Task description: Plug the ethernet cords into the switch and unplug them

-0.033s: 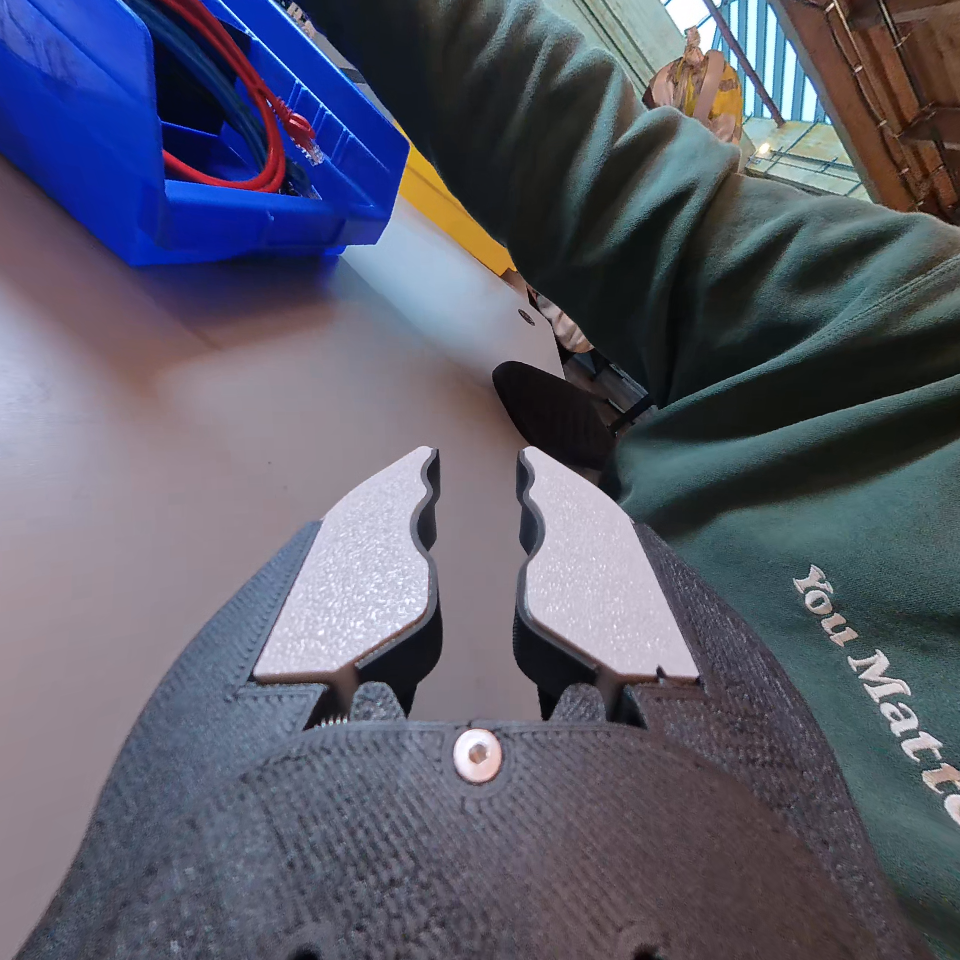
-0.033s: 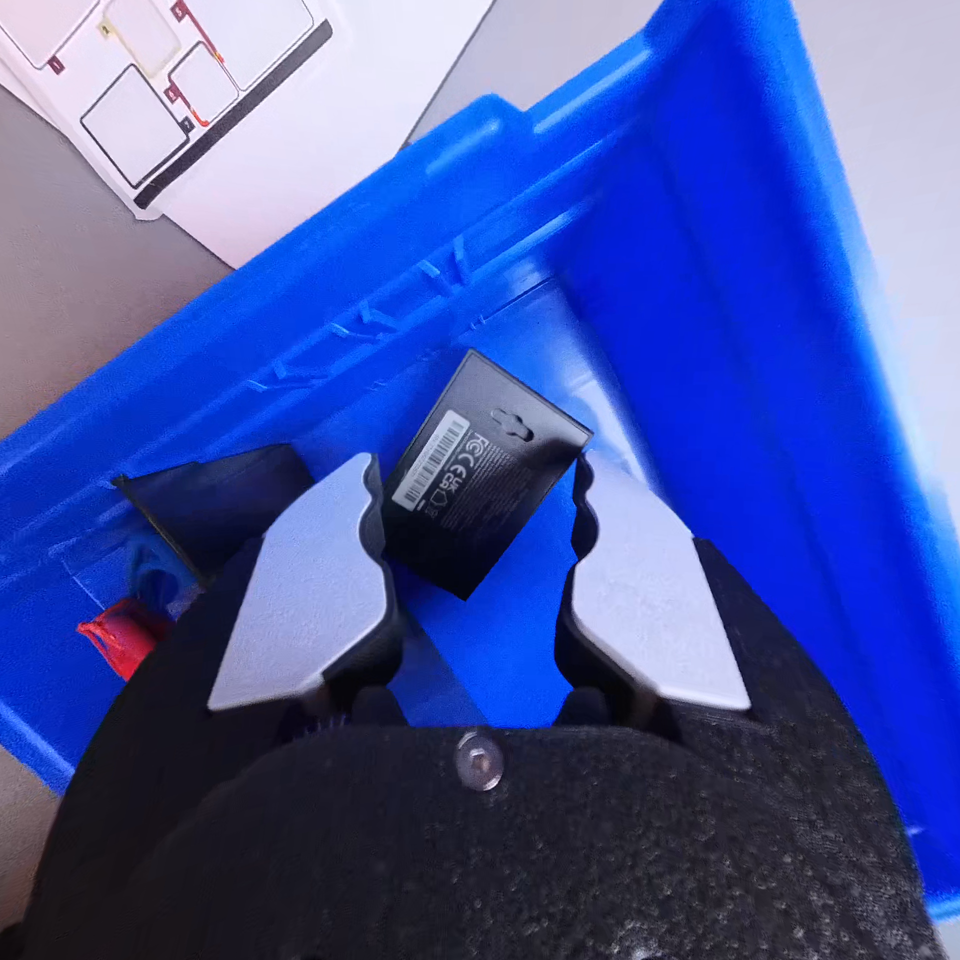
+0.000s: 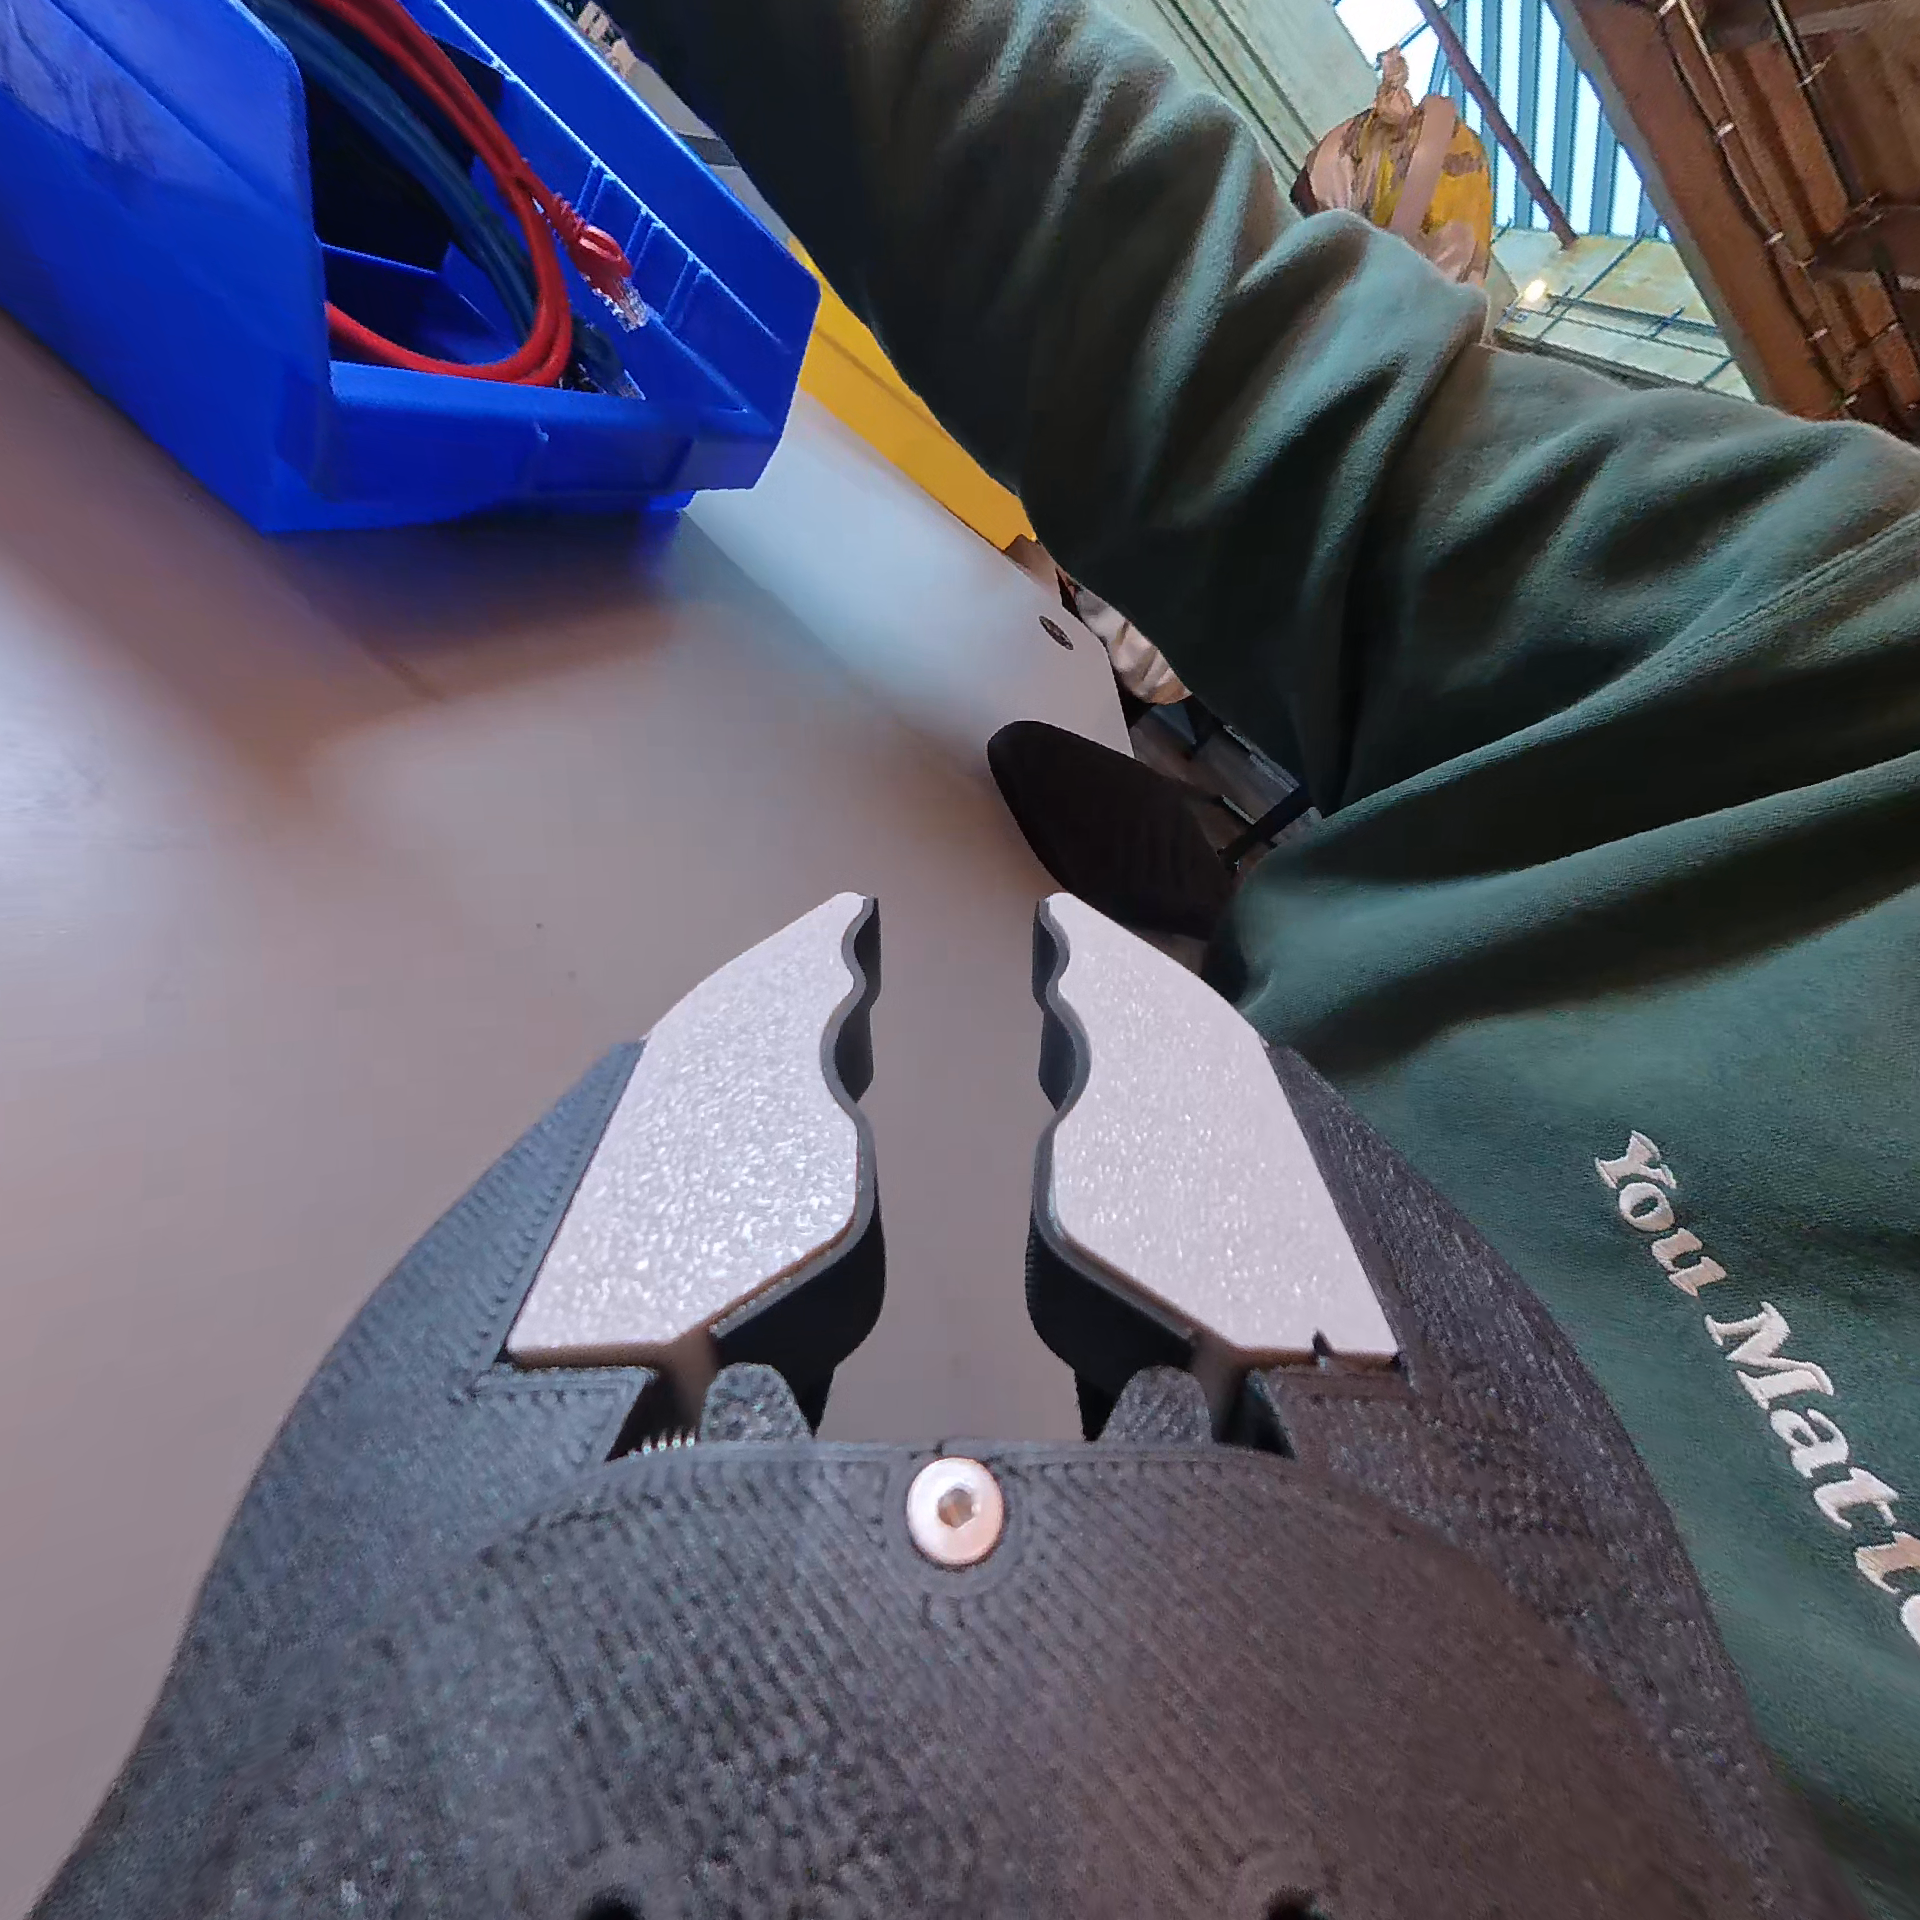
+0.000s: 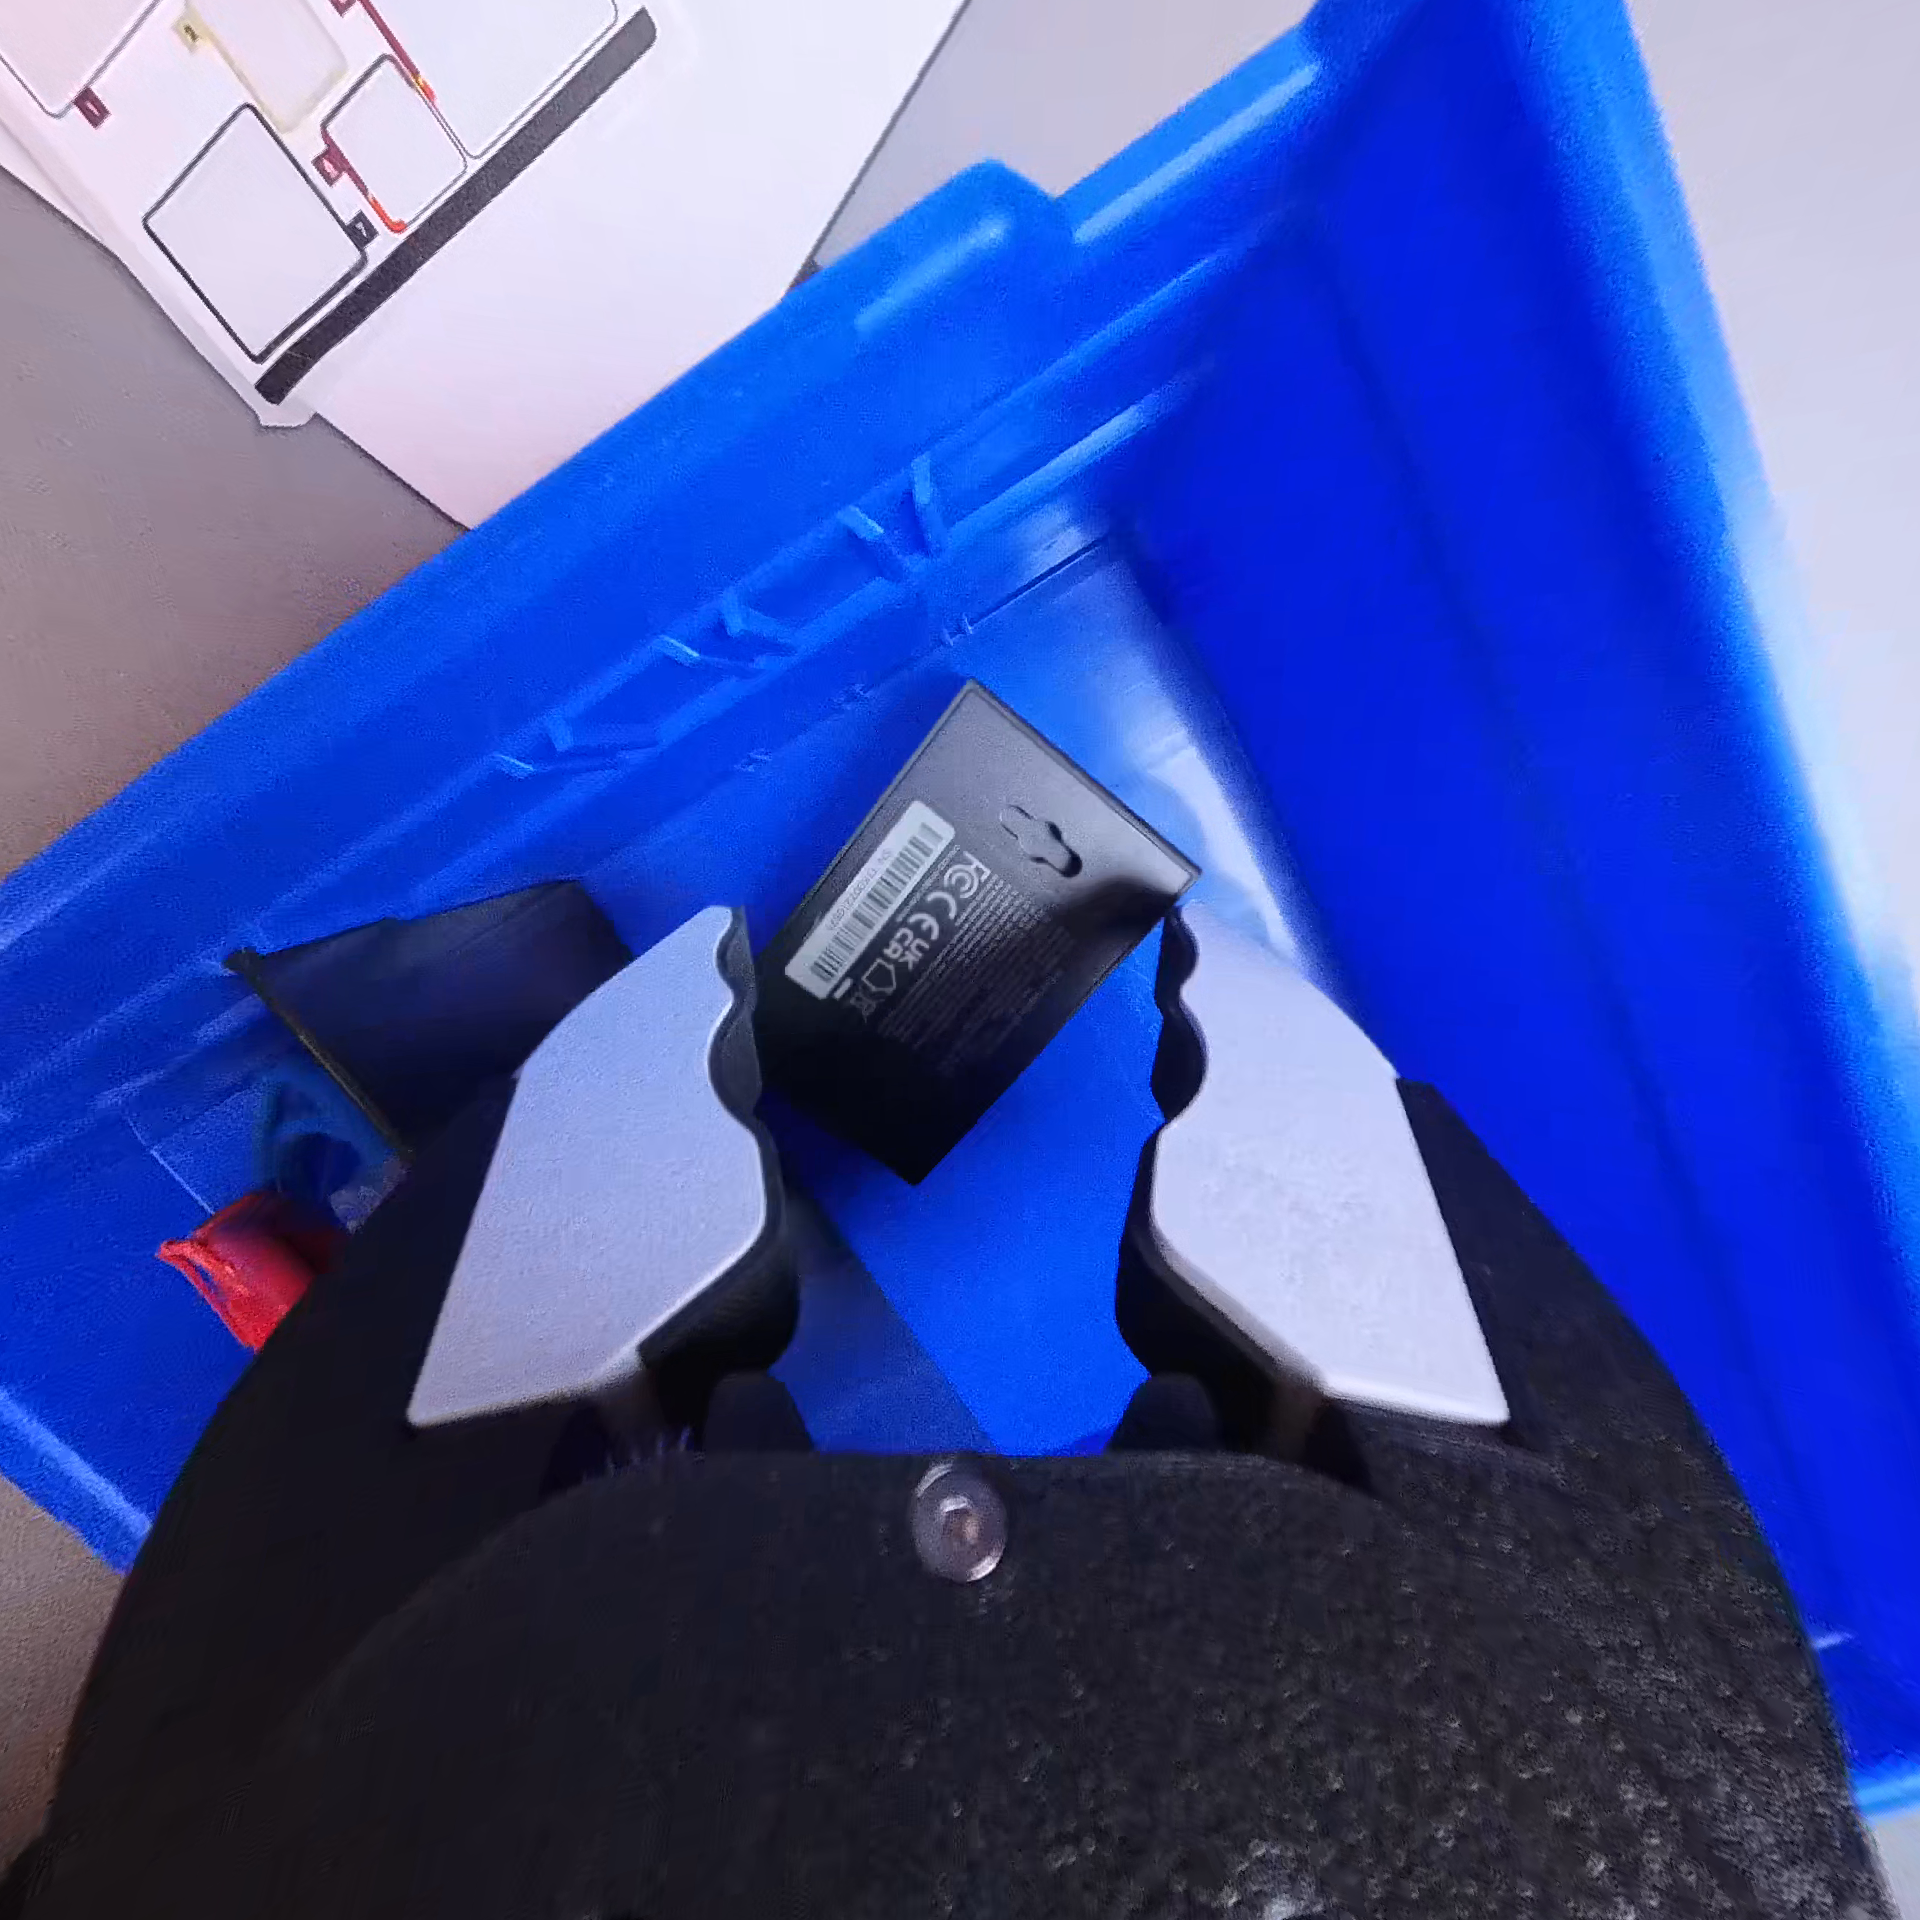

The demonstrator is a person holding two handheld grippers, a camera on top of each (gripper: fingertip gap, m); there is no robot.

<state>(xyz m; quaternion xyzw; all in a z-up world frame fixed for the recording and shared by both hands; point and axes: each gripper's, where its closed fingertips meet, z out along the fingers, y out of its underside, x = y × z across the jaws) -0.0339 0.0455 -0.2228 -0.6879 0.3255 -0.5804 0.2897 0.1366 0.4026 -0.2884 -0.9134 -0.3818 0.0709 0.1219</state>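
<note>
A small black switch lies label side up on the floor of a blue bin. My right gripper is open and reaches down into the bin, its fingertips on either side of the switch; whether they touch it is unclear. A red ethernet cord with a clear plug and a dark cord lie coiled in the same bin, far left in the left wrist view. A red bit shows low left in the right wrist view. My left gripper is slightly open and empty, low over the table.
A person's green sleeve reaches across above the left gripper toward the bin. A yellow bin stands behind the blue one. A white printed sheet lies beyond the bin. A black flat piece leans inside the bin. A black object sits past the table edge. The gap from one gripper's tips to the other's is roughly 40 cm. The red bit is about 10 cm from my right fingertips.
</note>
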